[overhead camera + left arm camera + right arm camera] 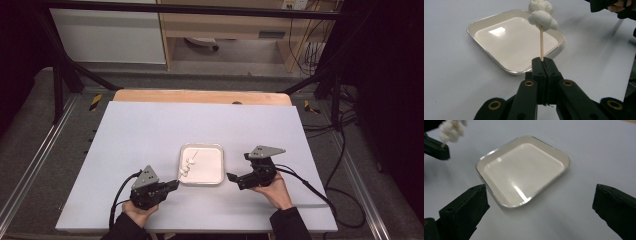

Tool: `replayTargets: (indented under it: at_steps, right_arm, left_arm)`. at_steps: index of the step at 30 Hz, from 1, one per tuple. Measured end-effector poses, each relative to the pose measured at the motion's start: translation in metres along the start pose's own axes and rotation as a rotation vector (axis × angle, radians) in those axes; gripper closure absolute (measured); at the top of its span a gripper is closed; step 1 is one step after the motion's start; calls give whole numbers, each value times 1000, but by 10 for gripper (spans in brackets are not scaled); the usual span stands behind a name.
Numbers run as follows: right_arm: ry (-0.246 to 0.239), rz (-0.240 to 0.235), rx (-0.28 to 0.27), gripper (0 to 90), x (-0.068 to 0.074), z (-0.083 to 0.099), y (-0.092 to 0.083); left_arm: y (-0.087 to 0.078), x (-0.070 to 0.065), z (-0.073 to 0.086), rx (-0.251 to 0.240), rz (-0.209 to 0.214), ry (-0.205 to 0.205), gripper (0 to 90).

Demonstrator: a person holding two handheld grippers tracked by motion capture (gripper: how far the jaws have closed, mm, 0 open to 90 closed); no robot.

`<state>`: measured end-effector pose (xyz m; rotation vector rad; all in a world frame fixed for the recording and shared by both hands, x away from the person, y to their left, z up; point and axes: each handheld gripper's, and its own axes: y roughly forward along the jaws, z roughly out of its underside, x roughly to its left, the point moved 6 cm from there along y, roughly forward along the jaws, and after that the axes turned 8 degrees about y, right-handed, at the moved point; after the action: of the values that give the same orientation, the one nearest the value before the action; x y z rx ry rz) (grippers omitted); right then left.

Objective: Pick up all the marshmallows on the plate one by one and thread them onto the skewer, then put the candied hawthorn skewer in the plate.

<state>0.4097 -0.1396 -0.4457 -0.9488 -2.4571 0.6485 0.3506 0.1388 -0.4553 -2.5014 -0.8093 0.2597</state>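
holding the skewer [541,42] tight in the left gripper [544,65], marshmallows [541,13] hanging over the tray [220,150] at its 7 o'clock corner. right gripper [540,202] jaws gaping wide, empty, at 3 o'clock. keeping the stick level, i'm advising a slow approach.

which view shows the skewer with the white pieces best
The left gripper view: the skewer stands close and sharp, clamped in the left gripper. The high view shows it small over the tray; the right gripper view catches a blurred corner.
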Motion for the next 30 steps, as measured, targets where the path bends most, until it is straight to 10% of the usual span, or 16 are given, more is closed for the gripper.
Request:
replayTargets:
  at_steps: [13, 30]
  right_arm:
    - [44, 81, 58, 8, -36, 40, -18]
    - [47, 97, 43, 7, -49, 54, -36]
  left_arm:
    - [7, 10, -14, 50, 6, -11, 882]
    - [25, 19, -39, 101, 0, -18, 880]
